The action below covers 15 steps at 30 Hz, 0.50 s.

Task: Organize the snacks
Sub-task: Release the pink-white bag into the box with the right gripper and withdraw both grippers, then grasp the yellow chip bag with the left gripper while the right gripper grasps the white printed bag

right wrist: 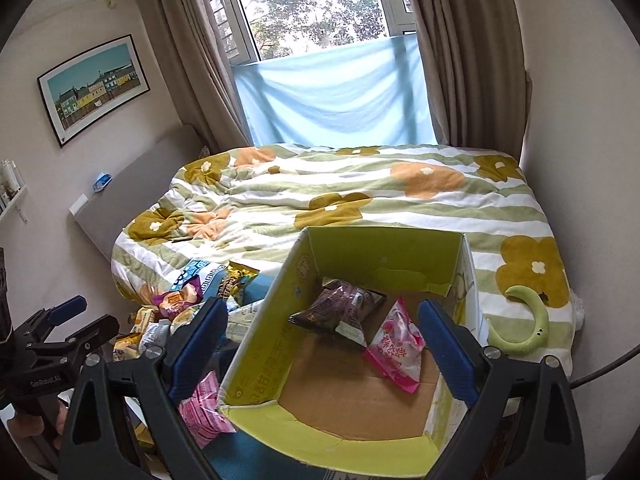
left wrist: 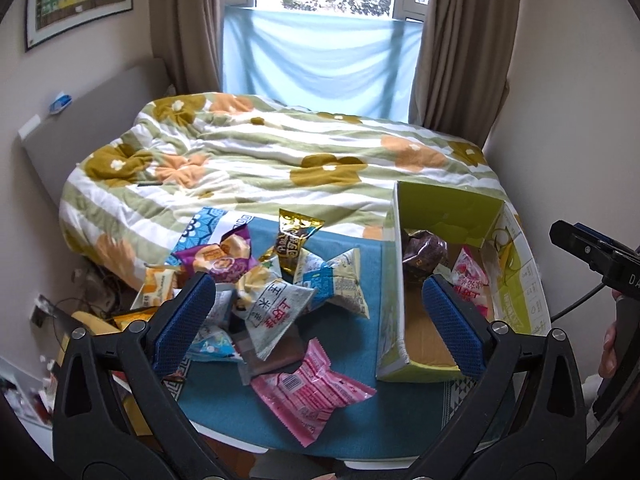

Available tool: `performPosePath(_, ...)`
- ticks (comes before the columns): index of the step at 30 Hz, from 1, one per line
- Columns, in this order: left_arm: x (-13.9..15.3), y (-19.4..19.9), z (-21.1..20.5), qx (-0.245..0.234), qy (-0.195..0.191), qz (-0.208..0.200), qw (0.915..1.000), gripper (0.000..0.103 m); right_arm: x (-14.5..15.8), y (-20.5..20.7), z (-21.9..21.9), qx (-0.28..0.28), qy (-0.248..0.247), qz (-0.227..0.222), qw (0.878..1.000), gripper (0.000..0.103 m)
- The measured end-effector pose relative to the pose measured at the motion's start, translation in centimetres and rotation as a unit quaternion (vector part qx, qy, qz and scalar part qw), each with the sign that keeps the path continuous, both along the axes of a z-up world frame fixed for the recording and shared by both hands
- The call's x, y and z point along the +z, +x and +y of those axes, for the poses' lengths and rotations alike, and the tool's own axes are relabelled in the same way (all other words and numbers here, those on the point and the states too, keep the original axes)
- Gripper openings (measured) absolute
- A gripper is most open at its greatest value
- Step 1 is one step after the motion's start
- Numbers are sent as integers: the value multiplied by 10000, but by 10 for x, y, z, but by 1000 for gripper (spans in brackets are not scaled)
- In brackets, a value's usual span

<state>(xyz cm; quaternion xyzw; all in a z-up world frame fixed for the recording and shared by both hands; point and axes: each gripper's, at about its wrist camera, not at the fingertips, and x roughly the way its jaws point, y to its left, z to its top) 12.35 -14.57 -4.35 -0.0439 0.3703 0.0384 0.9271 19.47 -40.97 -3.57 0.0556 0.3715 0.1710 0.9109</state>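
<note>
A heap of snack packets [left wrist: 272, 300] lies on a blue mat [left wrist: 360, 360]: a purple one [left wrist: 220, 260], a gold one [left wrist: 294, 240], and a pink one [left wrist: 312, 392] nearest me. My left gripper [left wrist: 316, 292] hovers open above the heap, nothing between its pads. To the right stands a yellow-green cardboard box [right wrist: 256, 344]. Inside it lie a brown packet [right wrist: 340, 308] and a pink packet [right wrist: 400, 344]. My right gripper [right wrist: 323, 312] hangs open over the box with its pads bare. The left gripper [right wrist: 90, 316] also shows at the left edge of the right wrist view.
Behind the table is a bed with a flowered quilt [left wrist: 280, 160], and a green crescent-shaped item [right wrist: 528, 332] lies on it. Cables and clutter [left wrist: 92, 292] sit on the floor at the left. A hand [left wrist: 608, 352] shows at the right edge.
</note>
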Motion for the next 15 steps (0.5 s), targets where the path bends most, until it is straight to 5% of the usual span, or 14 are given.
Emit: performPosePath(15, -15, -44, 162, 249, -9, 261, 9993, 102, -13, -48, 135, -43, -71, 29, 10000, 95)
